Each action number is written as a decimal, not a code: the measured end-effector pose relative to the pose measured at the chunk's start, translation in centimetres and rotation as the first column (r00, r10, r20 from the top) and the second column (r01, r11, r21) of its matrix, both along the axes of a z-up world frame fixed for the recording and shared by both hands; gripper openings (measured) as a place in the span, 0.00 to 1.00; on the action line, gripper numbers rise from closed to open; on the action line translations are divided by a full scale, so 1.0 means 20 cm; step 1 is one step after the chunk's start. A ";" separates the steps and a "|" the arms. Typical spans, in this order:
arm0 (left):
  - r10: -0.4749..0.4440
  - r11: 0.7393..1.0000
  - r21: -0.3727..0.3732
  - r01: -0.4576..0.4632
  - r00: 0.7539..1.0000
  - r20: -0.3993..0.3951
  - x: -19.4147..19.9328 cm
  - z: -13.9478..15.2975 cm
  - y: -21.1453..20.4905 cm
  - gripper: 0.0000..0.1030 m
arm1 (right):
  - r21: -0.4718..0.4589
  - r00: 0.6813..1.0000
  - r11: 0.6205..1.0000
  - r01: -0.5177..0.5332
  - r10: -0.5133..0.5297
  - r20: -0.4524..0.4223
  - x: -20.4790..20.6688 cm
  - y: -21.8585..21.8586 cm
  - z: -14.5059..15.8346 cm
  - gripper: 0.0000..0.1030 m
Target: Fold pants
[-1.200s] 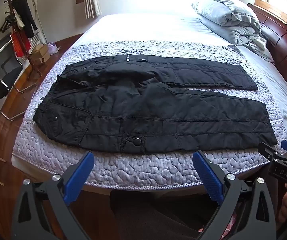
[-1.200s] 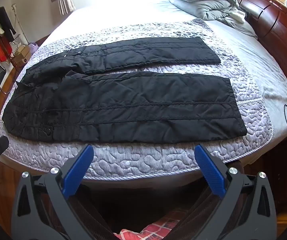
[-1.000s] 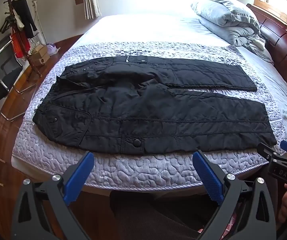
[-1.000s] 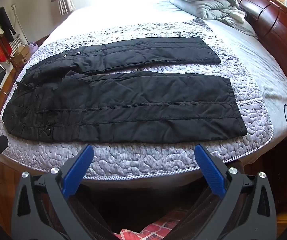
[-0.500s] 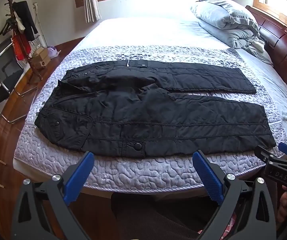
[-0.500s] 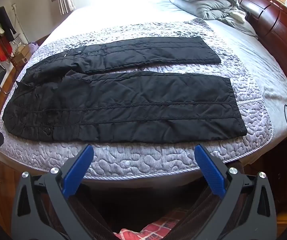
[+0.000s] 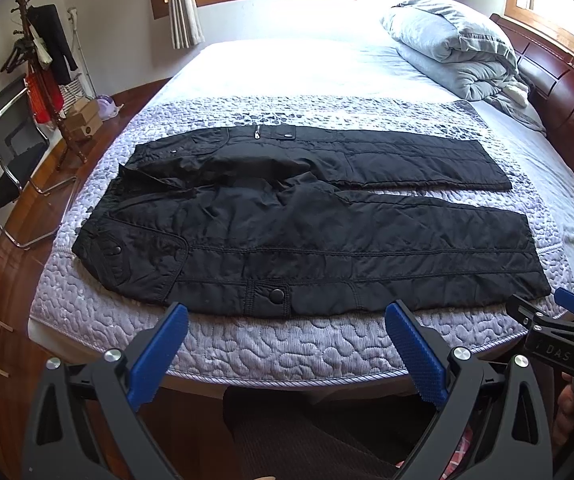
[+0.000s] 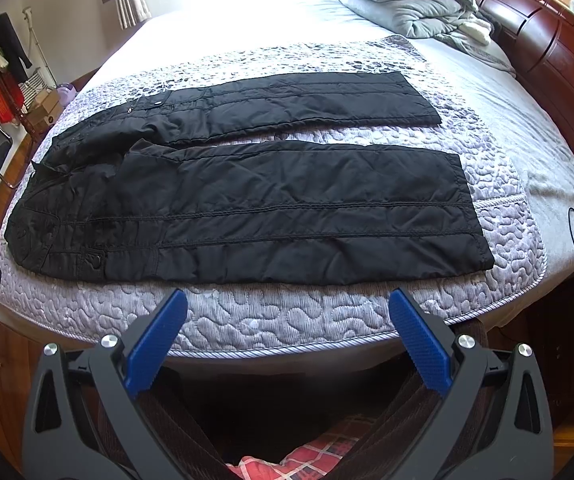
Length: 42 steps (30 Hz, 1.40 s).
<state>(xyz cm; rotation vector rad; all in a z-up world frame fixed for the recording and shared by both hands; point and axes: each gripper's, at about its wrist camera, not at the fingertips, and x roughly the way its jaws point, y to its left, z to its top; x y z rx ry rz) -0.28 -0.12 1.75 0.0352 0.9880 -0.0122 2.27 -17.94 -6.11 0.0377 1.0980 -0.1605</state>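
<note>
Black quilted pants (image 7: 307, 224) (image 8: 247, 196) lie flat on the bed, waist to the left, both legs stretched to the right with a narrow gap between them. My left gripper (image 7: 287, 328) hovers open in front of the bed's near edge, below the waist and thigh area, holding nothing. My right gripper (image 8: 287, 320) is open too, off the near edge below the nearer leg. The right gripper's tip (image 7: 547, 320) shows at the right of the left wrist view, near the nearer leg's cuff.
The pants rest on a purple quilted mat (image 7: 287, 344) (image 8: 287, 320) over a pale bed sheet. A folded grey duvet (image 7: 455, 48) sits at the far right by the wooden headboard (image 7: 567, 92). A coat rack (image 7: 43, 60) and chair (image 7: 7, 152) stand on the left.
The left wrist view has drawn back and tilted slightly, so the pants sit a little lower and farther. The right gripper is nearly still. Both stay open.
</note>
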 end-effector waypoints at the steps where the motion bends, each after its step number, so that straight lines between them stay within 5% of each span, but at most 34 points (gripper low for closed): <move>1: 0.000 1.000 0.000 0.000 1.000 -0.001 0.00 0.00 0.00 0.97 | -0.001 1.000 1.000 -0.001 0.001 0.000 0.00 0.00 0.00 0.98; 42: 0.004 1.000 -0.011 -0.004 1.000 -0.002 -0.01 0.00 0.02 0.97 | -0.002 1.000 1.000 -0.001 0.001 -0.005 -0.01 0.00 -0.01 0.98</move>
